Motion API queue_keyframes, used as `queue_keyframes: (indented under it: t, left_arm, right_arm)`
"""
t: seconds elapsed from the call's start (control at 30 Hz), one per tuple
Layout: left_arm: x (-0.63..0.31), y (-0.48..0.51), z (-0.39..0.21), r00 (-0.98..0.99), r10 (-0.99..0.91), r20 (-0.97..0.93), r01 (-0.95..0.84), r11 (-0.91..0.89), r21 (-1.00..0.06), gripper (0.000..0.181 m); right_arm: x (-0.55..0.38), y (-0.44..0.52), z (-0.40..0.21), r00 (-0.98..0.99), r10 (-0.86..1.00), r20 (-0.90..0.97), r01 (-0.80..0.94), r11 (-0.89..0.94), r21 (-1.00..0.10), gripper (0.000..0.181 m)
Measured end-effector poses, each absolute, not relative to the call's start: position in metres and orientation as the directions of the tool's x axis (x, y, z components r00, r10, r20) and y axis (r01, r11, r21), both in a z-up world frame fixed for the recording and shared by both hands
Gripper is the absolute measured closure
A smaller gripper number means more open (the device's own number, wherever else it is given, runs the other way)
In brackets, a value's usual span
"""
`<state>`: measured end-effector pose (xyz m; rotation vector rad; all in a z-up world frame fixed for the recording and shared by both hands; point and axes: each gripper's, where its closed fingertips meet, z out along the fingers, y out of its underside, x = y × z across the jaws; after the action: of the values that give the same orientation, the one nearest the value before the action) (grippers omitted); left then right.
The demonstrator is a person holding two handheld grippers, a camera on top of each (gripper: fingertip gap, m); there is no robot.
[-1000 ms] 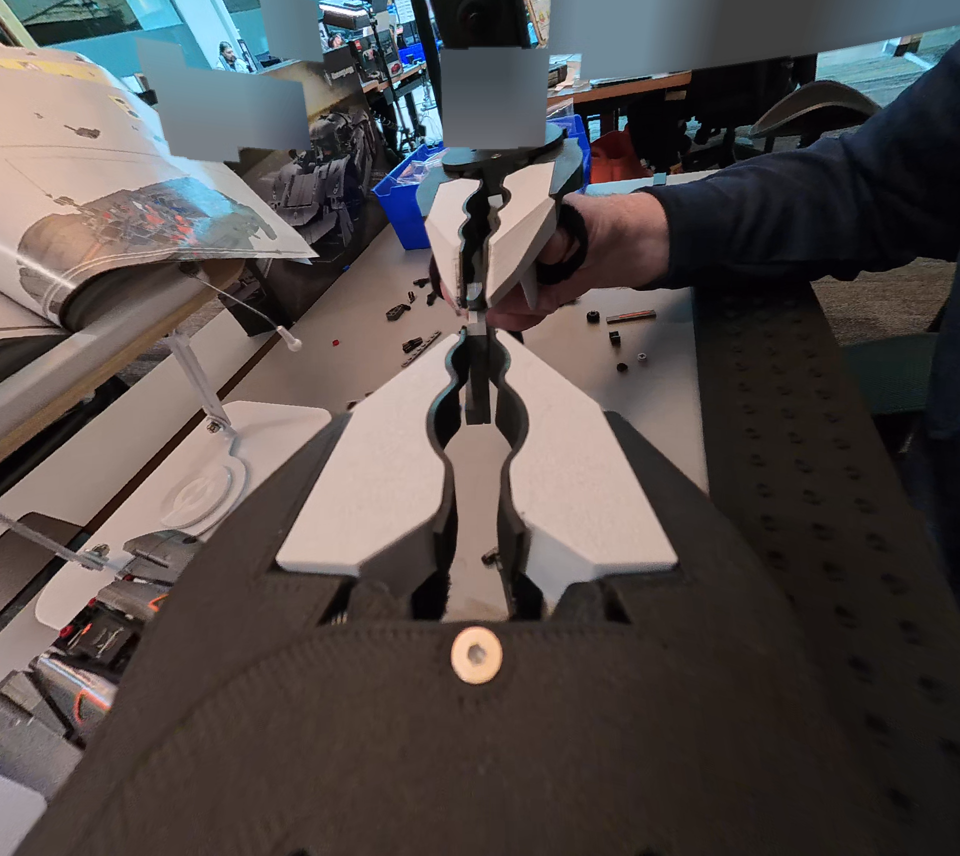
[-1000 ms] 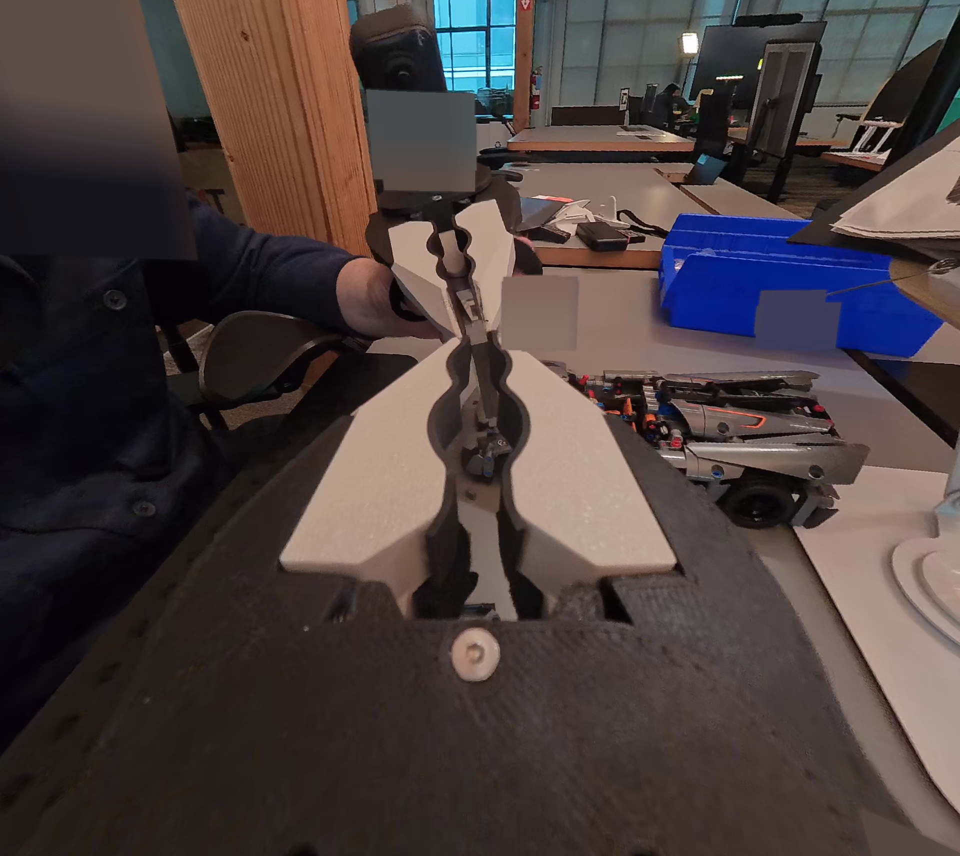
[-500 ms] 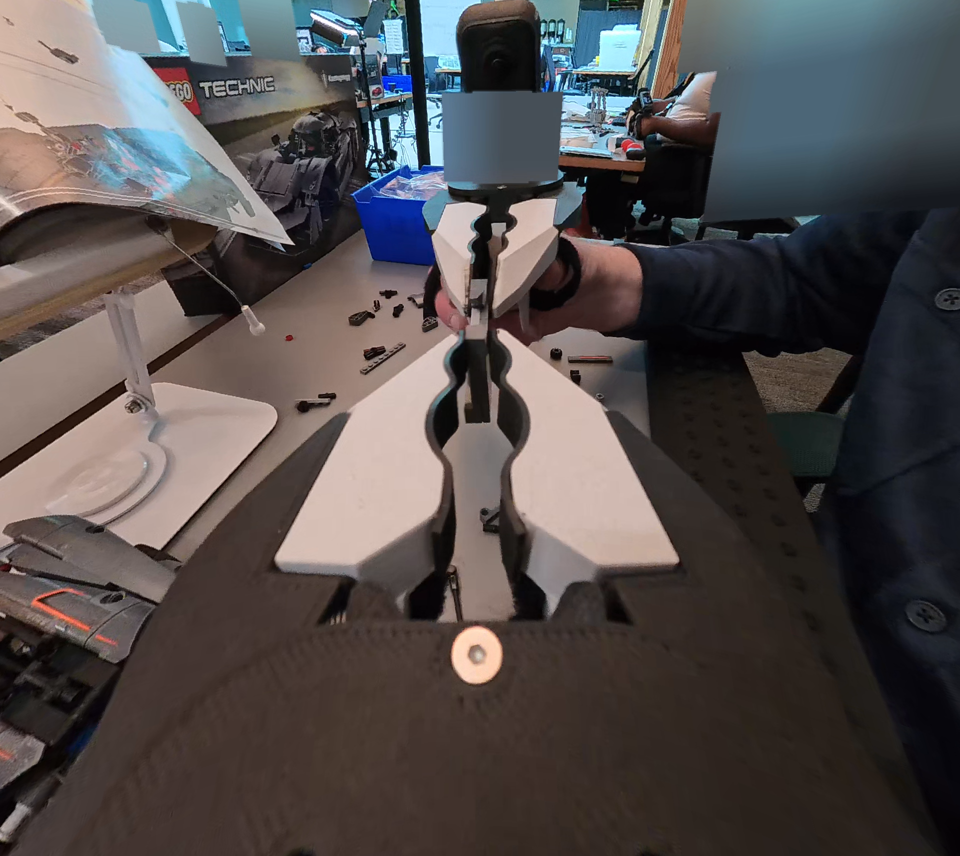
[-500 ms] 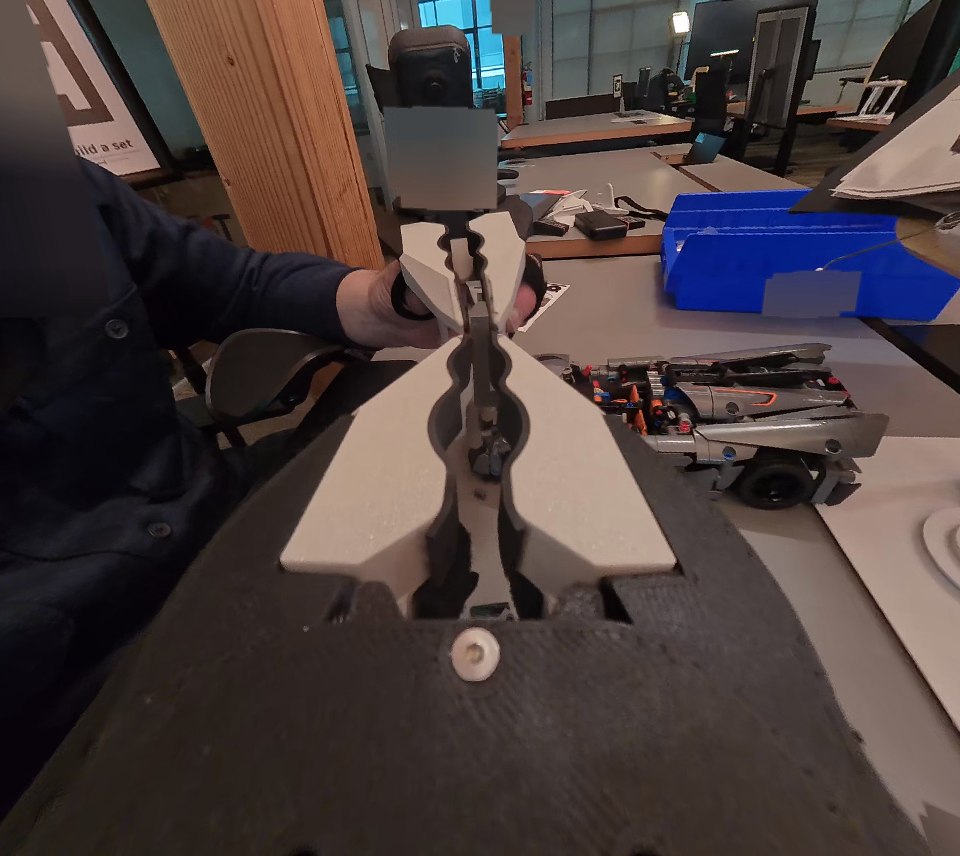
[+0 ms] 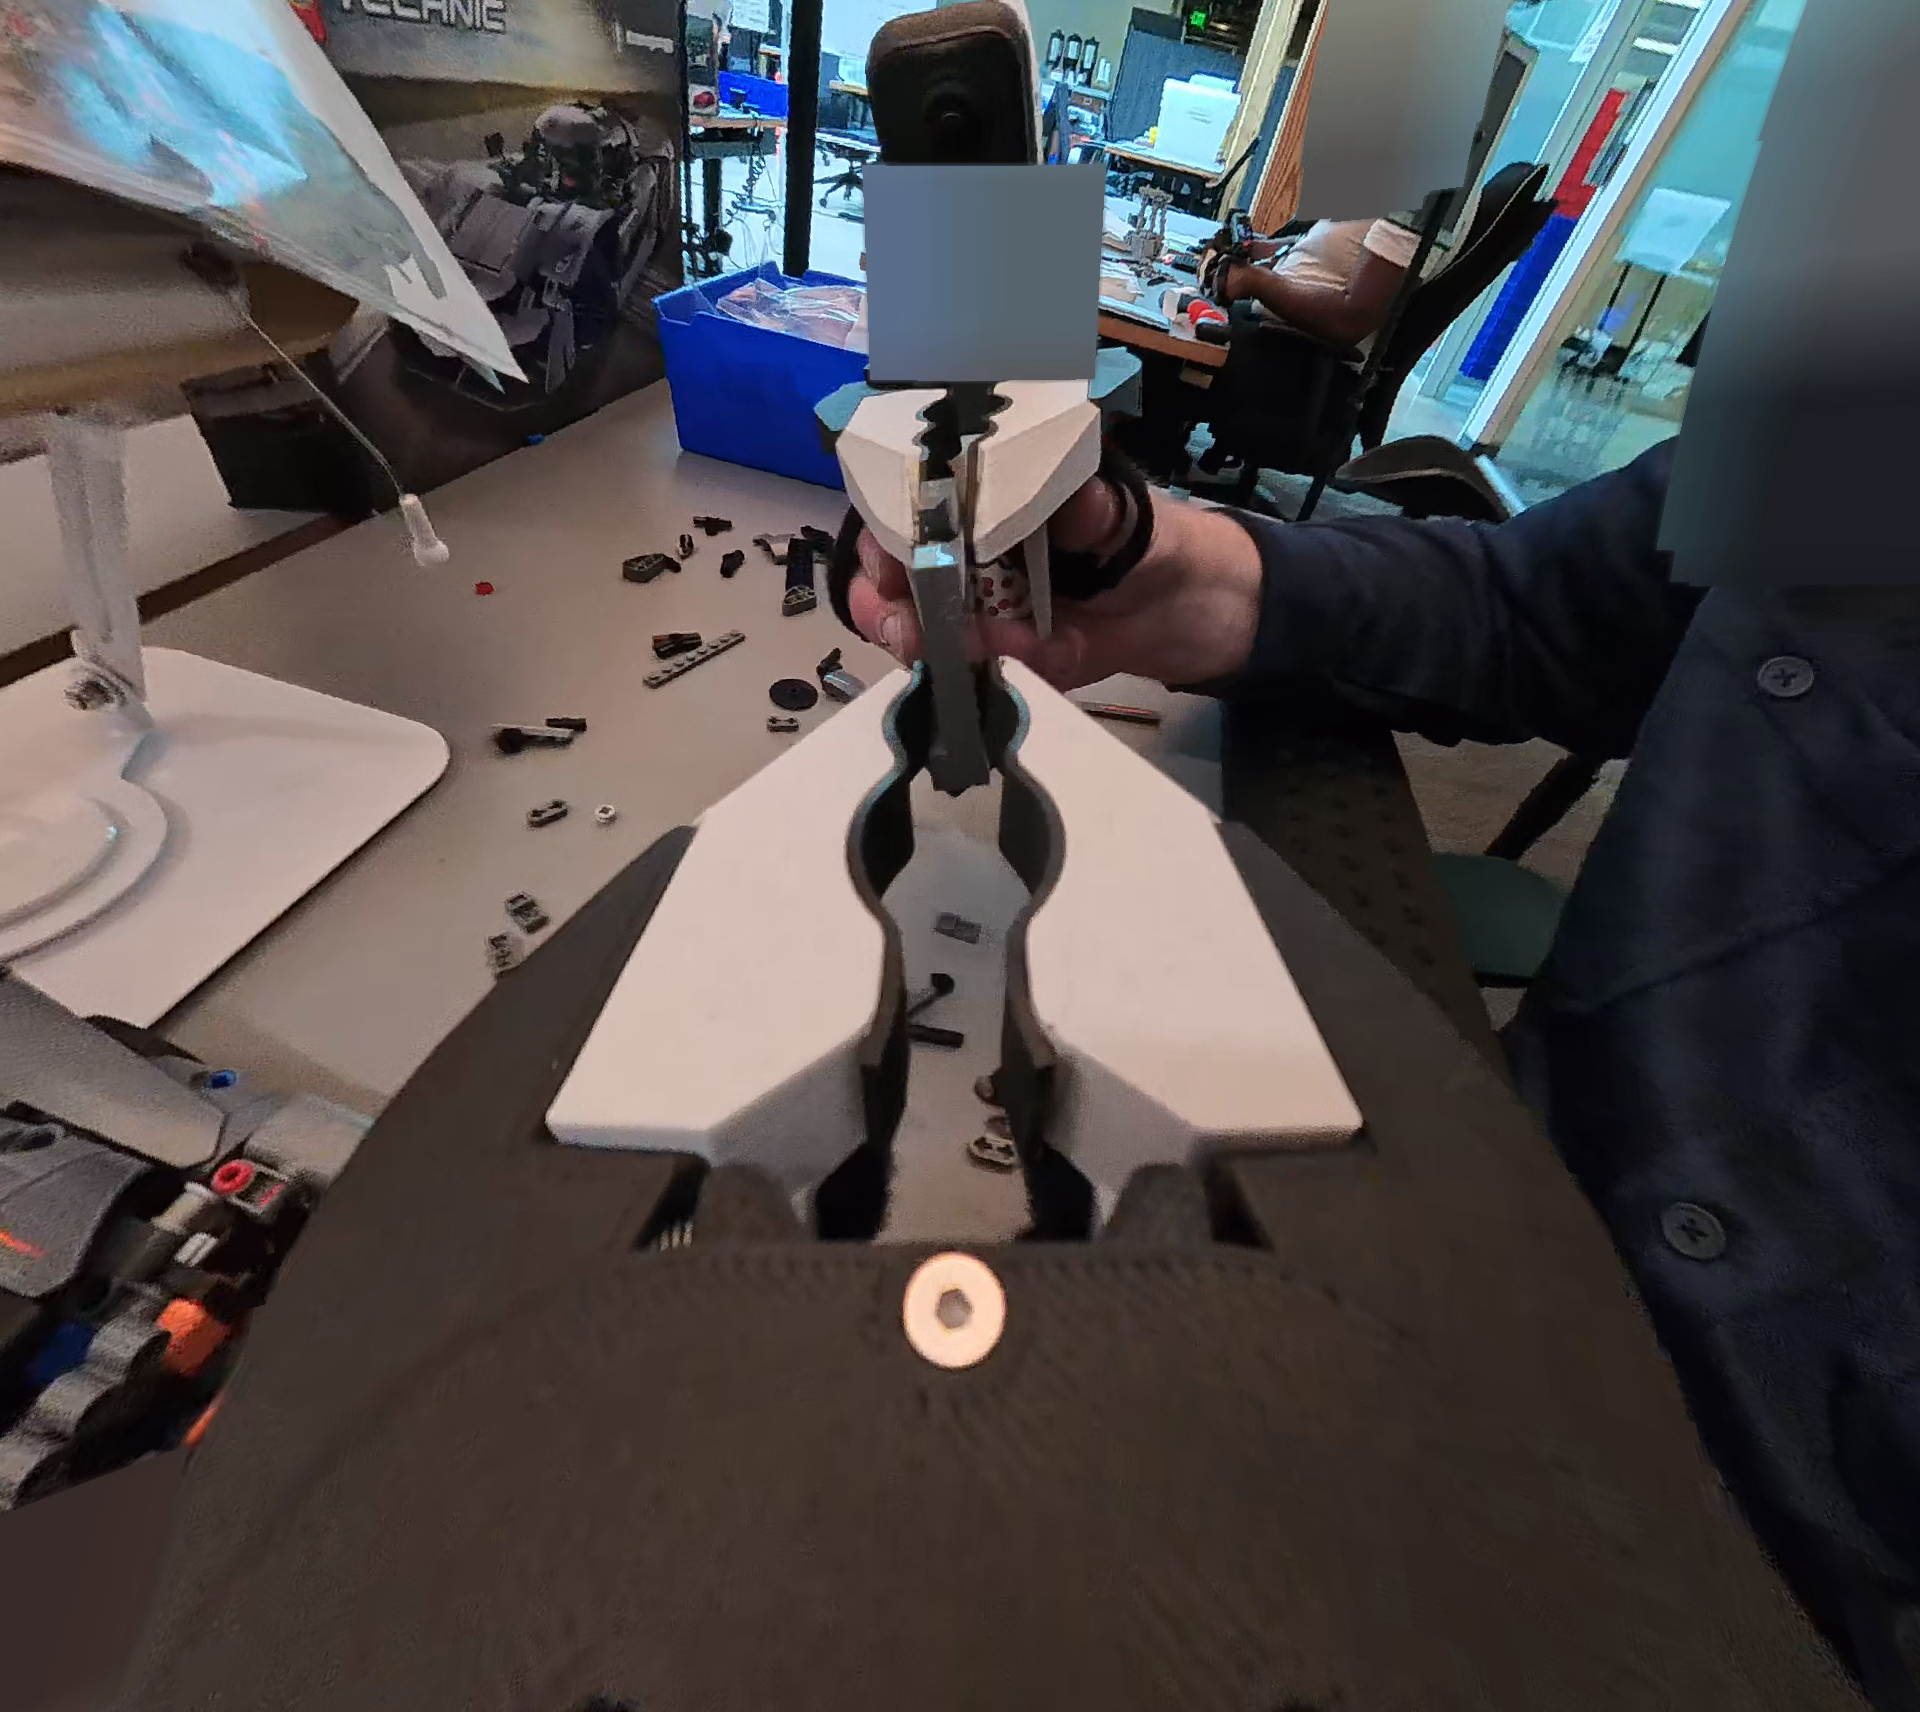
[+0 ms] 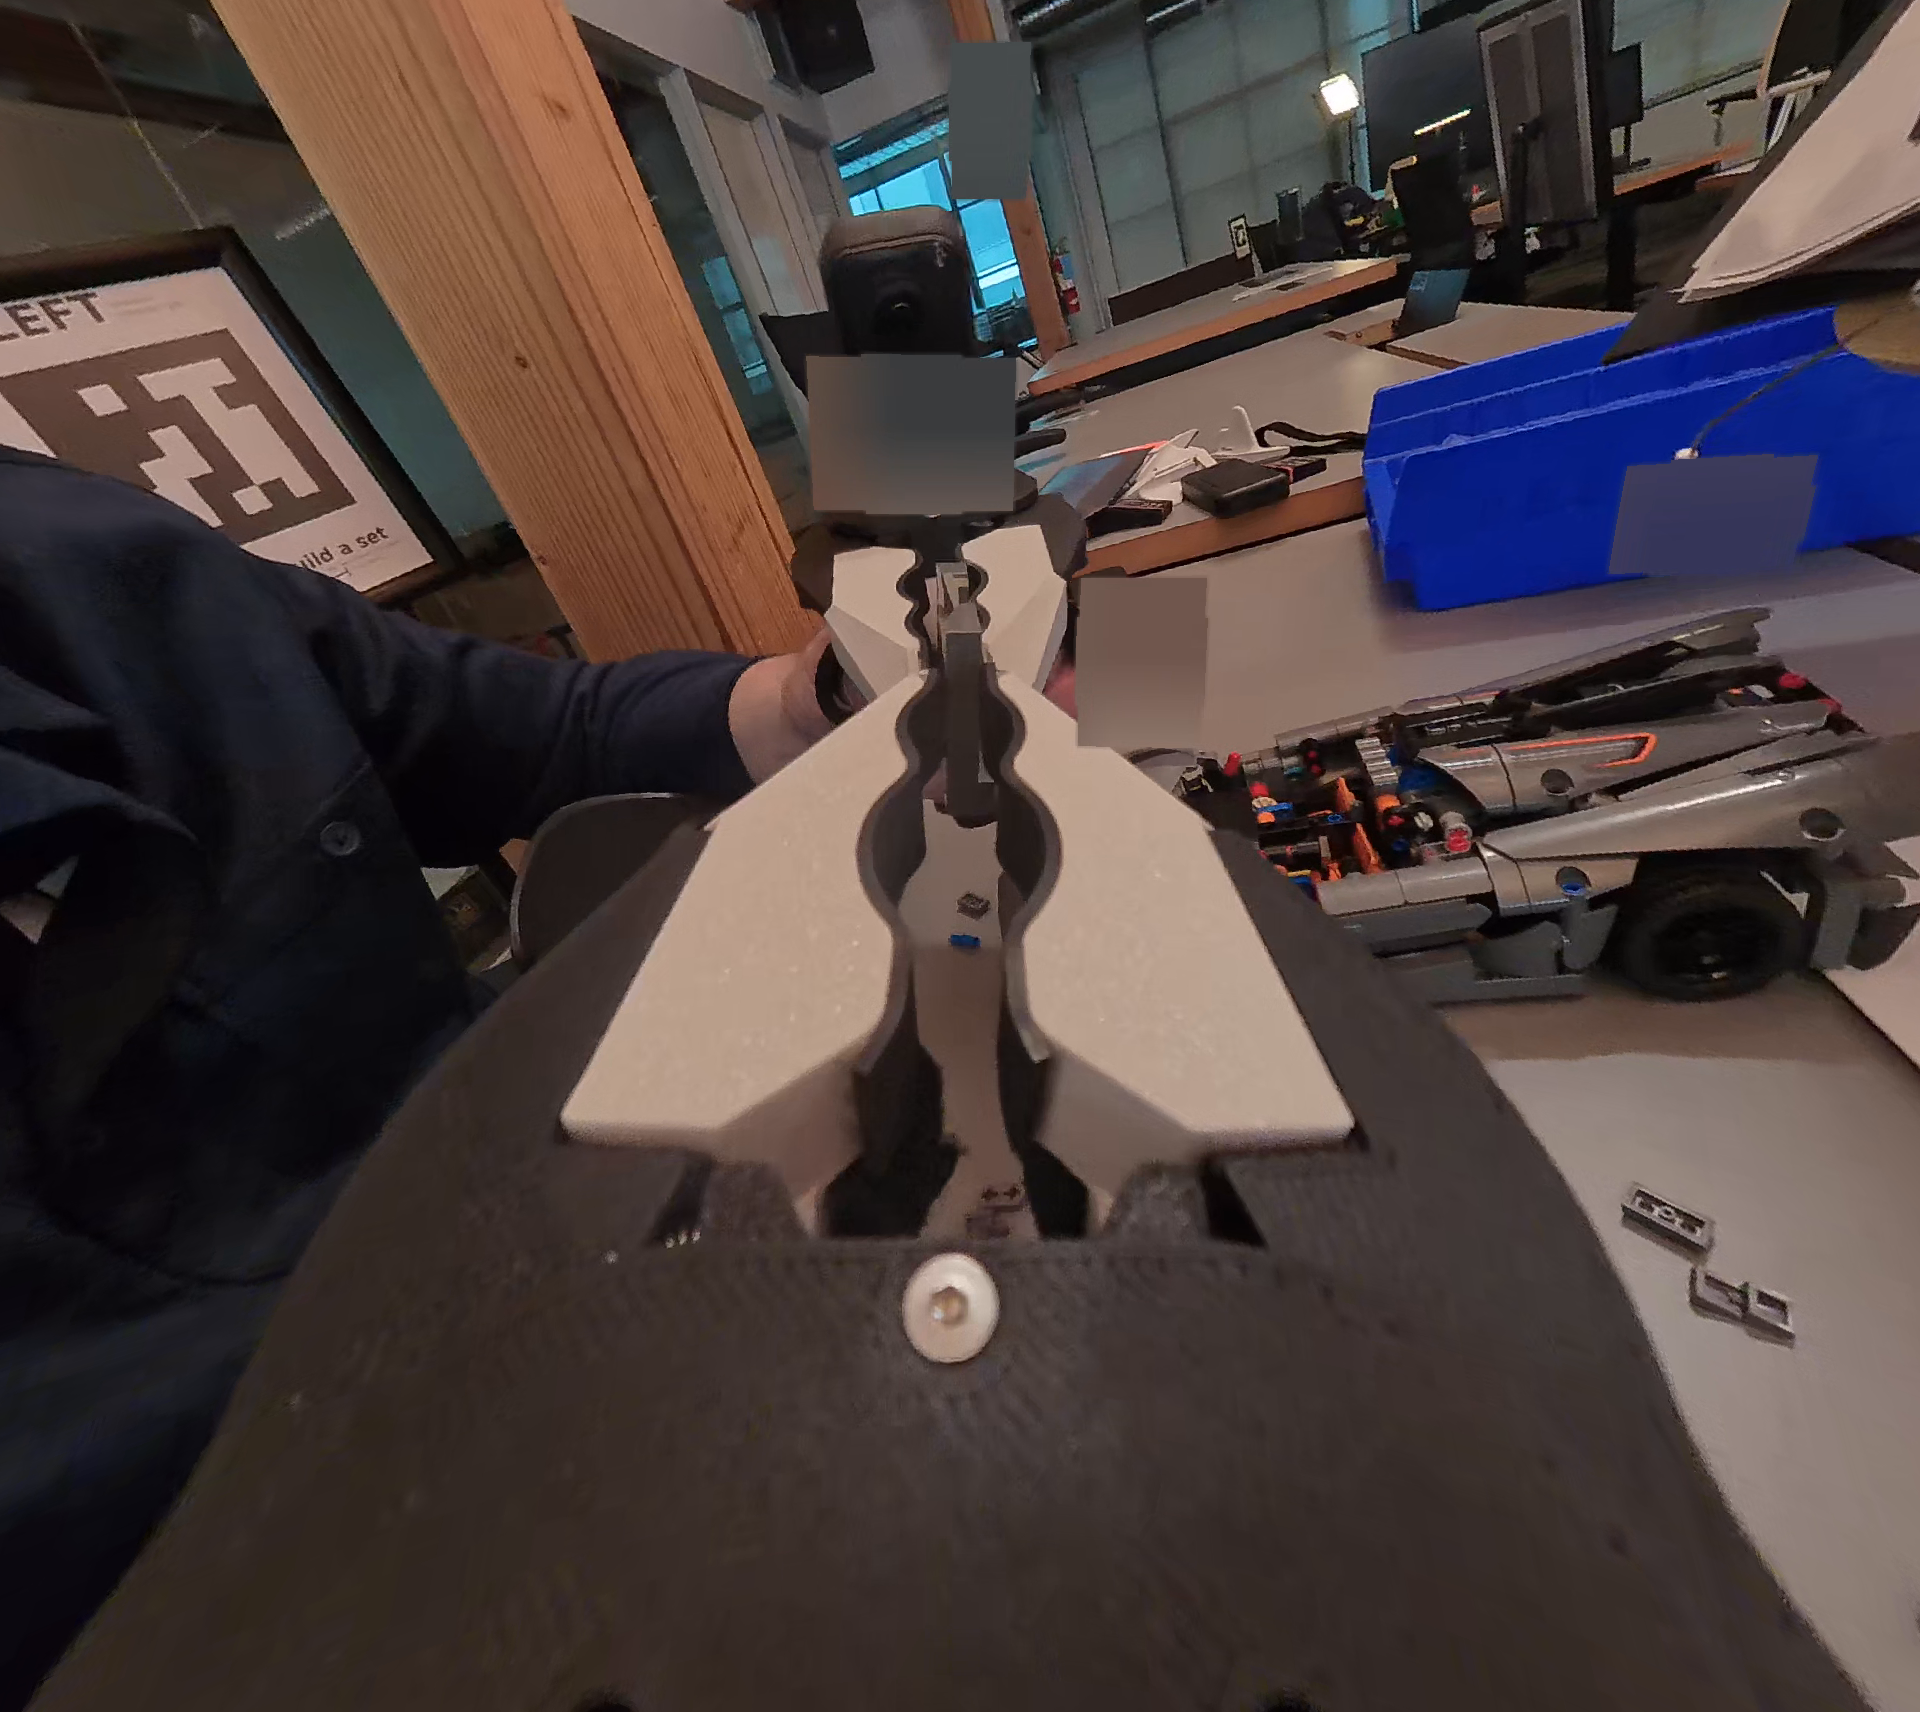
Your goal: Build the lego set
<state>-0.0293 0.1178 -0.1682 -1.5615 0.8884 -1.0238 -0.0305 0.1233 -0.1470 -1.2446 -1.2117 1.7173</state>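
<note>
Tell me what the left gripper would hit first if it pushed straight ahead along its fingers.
Probably the right gripper: it faces the left gripper head-on, and the long grey lego beam already bridges both sets of fingertips. Depth between them is hard to judge.

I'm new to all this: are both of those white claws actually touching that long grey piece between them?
Touching. In the left wrist view, the left gripper pinches the grey piece's lower end while the right gripper clamps its upper end.
</note>
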Motion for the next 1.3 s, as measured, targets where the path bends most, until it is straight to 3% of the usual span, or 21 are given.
queue_keyframes:
  t: [0.17, 0.6, 0.9, 1.3]
  left_arm:
    - [-0.03, 0.119, -0.171, 0.347, -0.911, 0.223, -0.039, -0.251, -0.967, 0.174]
    - [-0.104, 0.117, -0.19, 0.48, -0.844, 0.241, -0.267, -0.402, -0.876, 0.174]
    - [-0.121, 0.125, -0.217, 0.48, -0.711, 0.514, -0.105, -0.628, -0.771, 0.174]
    - [-0.113, 0.125, -0.208, 0.378, -0.716, 0.587, -0.026, -0.642, -0.767, 0.174]
  right_arm:
    - [-0.034, 0.122, -0.154, -0.296, 0.904, -0.308, 0.028, -0.314, -0.949, 0.177]
    - [-0.038, 0.13, -0.172, -0.23, 0.937, -0.263, 0.08, -0.251, -0.965, 0.178]
    - [-0.04, 0.129, -0.178, -0.232, 0.936, -0.266, 0.097, -0.25, -0.963, 0.178]
    - [-0.042, 0.132, -0.18, -0.215, 0.939, -0.267, 0.101, -0.251, -0.963, 0.174]
